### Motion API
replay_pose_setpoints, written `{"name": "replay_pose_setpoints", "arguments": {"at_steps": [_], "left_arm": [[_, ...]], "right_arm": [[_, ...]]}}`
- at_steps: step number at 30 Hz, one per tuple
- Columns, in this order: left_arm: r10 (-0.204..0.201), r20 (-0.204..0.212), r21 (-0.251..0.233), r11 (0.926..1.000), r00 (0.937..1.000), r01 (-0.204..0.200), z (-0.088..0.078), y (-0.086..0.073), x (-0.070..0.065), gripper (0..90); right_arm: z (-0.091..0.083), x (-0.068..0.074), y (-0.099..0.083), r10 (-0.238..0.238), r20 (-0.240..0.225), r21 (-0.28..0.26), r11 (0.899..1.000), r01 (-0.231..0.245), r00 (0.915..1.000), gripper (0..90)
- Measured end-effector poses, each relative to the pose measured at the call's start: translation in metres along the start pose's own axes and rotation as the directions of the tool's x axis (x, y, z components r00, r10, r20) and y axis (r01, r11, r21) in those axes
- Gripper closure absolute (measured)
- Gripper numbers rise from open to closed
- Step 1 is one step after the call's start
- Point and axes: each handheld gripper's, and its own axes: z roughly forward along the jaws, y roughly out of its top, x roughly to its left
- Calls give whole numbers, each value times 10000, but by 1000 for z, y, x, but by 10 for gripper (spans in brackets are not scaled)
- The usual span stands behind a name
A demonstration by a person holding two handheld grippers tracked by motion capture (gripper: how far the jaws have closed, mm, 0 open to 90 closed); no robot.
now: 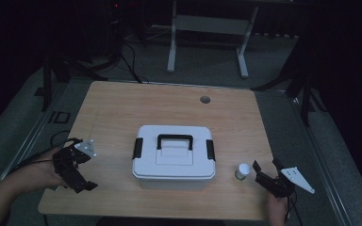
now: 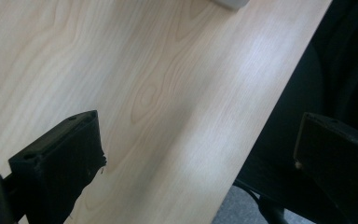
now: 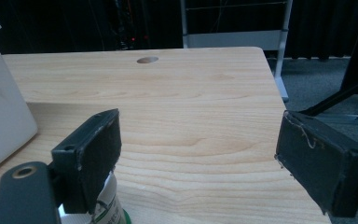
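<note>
A white storage box [image 1: 173, 157] with a black handle [image 1: 175, 140] and black side latches is seen in the high view at the middle of a wooden table [image 1: 122, 108]. It stands between the two grippers, to the right of the left gripper [image 1: 82, 176] and to the left of the right gripper [image 1: 264, 176]. A small white-capped bottle [image 1: 242, 171] stands upright just beside the right gripper's jaws, between them and the box.

A round cable hole [image 1: 205, 100] is set in the far part of the table, well beyond both grippers, and a metal frame [image 1: 207, 28] stands on the floor further off.

In the right gripper view the bottle [image 3: 109, 207] is partly hidden behind the nearer jaw, a green band being visible at its base; the box wall [image 3: 2, 121] rises at that same side. In the left gripper view bare wood grain [image 2: 158, 88] and the table's near edge are shown, with dark floor past it.

Both grippers are held with jaws spread wide and nothing between them. The left gripper is tilted downward over the table's near left corner by a hand [image 1: 45, 172]; the right gripper is held low, levelled across the table.
</note>
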Motion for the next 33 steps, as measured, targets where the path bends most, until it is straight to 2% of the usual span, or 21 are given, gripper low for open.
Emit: {"name": "replay_pose_setpoints", "arguments": {"at_steps": [1,2,5,6,9,15,16,17,18,21,22,26,33], "left_arm": [[0,0,0,10000,10000,0,0,0,0,5],[247,-21,114,9996,9997,-247,-1,7,-1,5],[344,22,29,9994,9994,-344,-3,14,-3,5],[412,203,25,9991,9989,-413,-6,22,-3,5],[481,97,117,9988,9988,-482,-7,29,-4,5],[734,293,219,9970,9969,-740,-8,47,-5,5],[962,289,262,9949,9949,-970,-8,54,-6,5],[962,289,262,9949,9949,-970,-8,54,-6,5],[1118,417,225,9934,9929,-1128,-9,61,-7,5],[1153,495,157,9931,9921,-1162,-10,67,-8,5],[1276,531,141,9916,9904,-1286,-11,70,-8,5],[1471,448,377,9881,9881,-1488,-11,82,-9,5],[1810,537,627,9809,9820,-1842,-10,103,-10,5]], "right_arm": [[0,0,0,0,0,0,10000,0,10000,136],[0,0,0,-20,7,16,10000,20,10000,136],[0,0,0,-6,-6,17,10000,6,10000,136],[0,0,0,17,-36,14,10000,-17,10000,136],[0,0,0,7,-45,11,10000,-7,10000,136],[1,-1,0,48,-167,46,10000,-47,9998,136],[0,-1,0,49,-167,43,10000,-48,9998,136],[0,-1,0,49,-165,38,10000,-48,9999,136],[0,-1,0,67,-170,30,10000,-67,9998,136],[0,-1,0,70,-195,16,10000,-69,9998,136],[0,-1,0,83,-194,17,10000,-83,9998,136],[1,-1,0,79,-240,19,10000,-78,9997,136],[0,-2,0,57,-311,7,10000,-57,9995,136]]}}
